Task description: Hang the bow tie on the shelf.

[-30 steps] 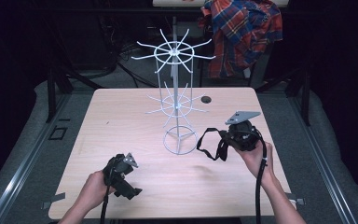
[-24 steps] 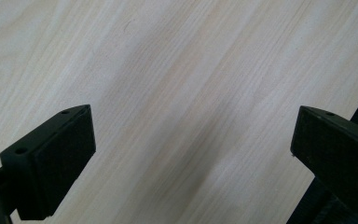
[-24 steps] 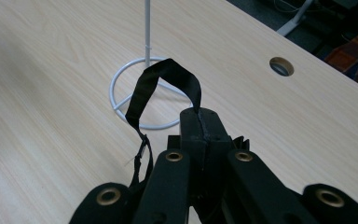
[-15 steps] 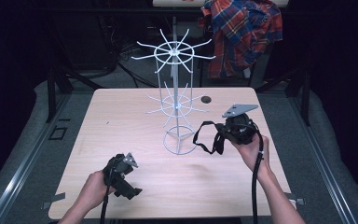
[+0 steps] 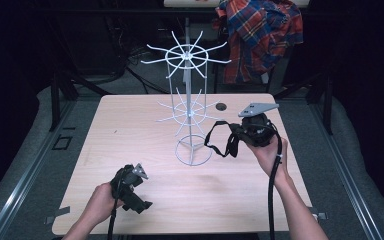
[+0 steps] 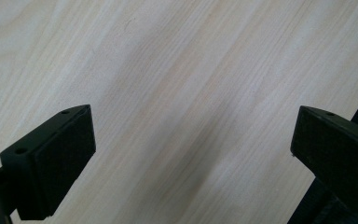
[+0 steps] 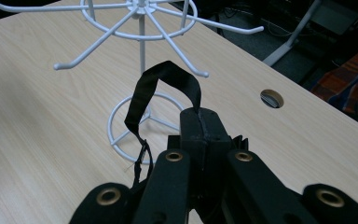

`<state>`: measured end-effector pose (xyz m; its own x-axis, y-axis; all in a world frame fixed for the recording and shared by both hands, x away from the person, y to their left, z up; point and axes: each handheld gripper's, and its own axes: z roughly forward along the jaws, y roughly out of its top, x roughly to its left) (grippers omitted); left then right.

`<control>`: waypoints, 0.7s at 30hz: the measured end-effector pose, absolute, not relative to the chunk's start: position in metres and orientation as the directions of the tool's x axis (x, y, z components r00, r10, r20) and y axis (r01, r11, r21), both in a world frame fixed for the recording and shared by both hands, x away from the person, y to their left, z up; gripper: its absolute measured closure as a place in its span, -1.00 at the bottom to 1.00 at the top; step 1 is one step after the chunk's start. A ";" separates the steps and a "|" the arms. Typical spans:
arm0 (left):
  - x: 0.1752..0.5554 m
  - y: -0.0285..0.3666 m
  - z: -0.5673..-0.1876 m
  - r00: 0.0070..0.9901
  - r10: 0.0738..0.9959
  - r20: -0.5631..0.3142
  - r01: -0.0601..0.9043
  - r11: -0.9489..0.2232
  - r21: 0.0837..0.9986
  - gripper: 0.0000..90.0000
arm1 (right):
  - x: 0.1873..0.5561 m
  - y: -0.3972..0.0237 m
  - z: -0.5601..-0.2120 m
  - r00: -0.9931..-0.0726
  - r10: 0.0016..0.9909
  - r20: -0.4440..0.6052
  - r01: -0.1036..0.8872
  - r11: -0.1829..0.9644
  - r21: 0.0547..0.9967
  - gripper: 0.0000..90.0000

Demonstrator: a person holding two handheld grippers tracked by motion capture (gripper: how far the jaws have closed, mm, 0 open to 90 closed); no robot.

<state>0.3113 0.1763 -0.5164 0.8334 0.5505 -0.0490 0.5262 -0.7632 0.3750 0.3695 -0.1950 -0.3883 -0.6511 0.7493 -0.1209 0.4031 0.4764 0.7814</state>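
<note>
A white wire rack (image 5: 187,100) with hooked arms stands on a ring base in the middle of the wooden table (image 5: 125,125). My right gripper (image 5: 236,133) hovers just right of its base, shut on a black strap (image 5: 209,140) whose loop hangs toward the rack. In the right gripper view the strap (image 7: 168,72) arches up from the closed right gripper (image 7: 200,122), in front of the rack (image 7: 140,46). My left gripper (image 5: 135,200) rests near the table's front left. It stands open (image 6: 193,144) over bare wood with nothing between its pads.
A round cable hole (image 5: 221,106) lies in the table behind the right gripper, also visible as the hole (image 7: 271,98) at the right. A plaid shirt (image 5: 265,35) hangs beyond the far edge. Dark floor and frame rails surround the table.
My right gripper has risen and edged toward the rack, carrying the strap loop with it. The left gripper has stayed where it was.
</note>
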 end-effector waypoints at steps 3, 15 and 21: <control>0.311 0.176 -0.517 0.832 0.552 -0.049 0.528 -0.763 0.374 -1.00 | 0.371 -0.196 -0.386 -0.651 0.750 -0.121 0.400 0.474 0.785 1.00; 0.311 0.177 -0.517 0.834 0.550 -0.046 0.526 -0.767 0.369 -1.00 | 0.379 -0.200 -0.378 -0.648 0.754 -0.109 0.394 0.454 0.800 1.00; 0.311 0.177 -0.517 0.834 0.550 -0.044 0.526 -0.768 0.364 -1.00 | 0.389 -0.199 -0.381 -0.648 0.757 -0.081 0.410 0.436 0.801 1.00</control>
